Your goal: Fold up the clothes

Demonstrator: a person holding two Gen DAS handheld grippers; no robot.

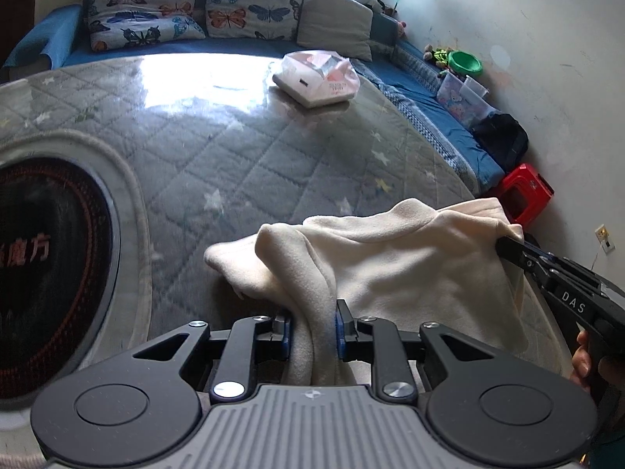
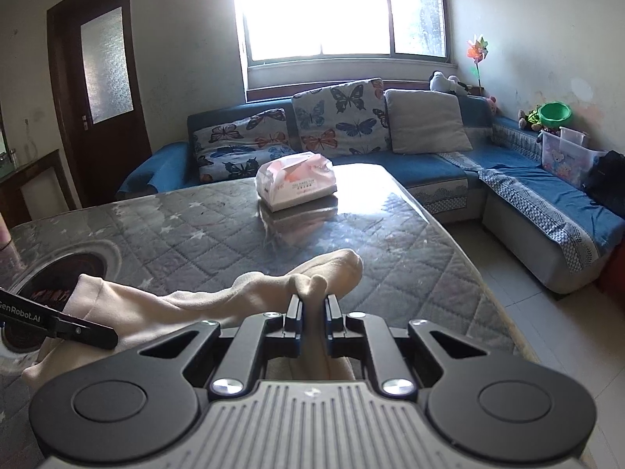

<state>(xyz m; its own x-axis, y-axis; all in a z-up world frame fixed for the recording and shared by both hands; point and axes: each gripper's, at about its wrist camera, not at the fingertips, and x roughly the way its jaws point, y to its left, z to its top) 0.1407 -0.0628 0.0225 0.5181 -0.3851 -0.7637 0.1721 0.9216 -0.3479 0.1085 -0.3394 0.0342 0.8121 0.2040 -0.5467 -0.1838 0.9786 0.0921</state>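
- The left tongs [image 1: 312, 326] are clamped on a bunched fold of the cream fleece garment [image 1: 410, 269], the cloth pinched between the blue pads [image 1: 340, 326].
- The right tongs [image 2: 312, 312] are likewise closed on a gathered ridge of the same garment, which pokes up between the fingers.
- In the left view the right tool reaches the garment's far right edge, with a hand [image 1: 582, 363] on its grip.
- The garment lies rumpled at the near edge of the quilted, glass-topped table [image 1: 234, 148], partly raised by both grips, one rounded end flopped forward.
- My reading: a fold is under way, both ends held. Next the cloth needs pulling taut and level, then carrying one edge over the other without dragging.
- Farther off sit a tissue pack [image 1: 316, 80] on the table and a blue sofa [image 2: 429, 168].
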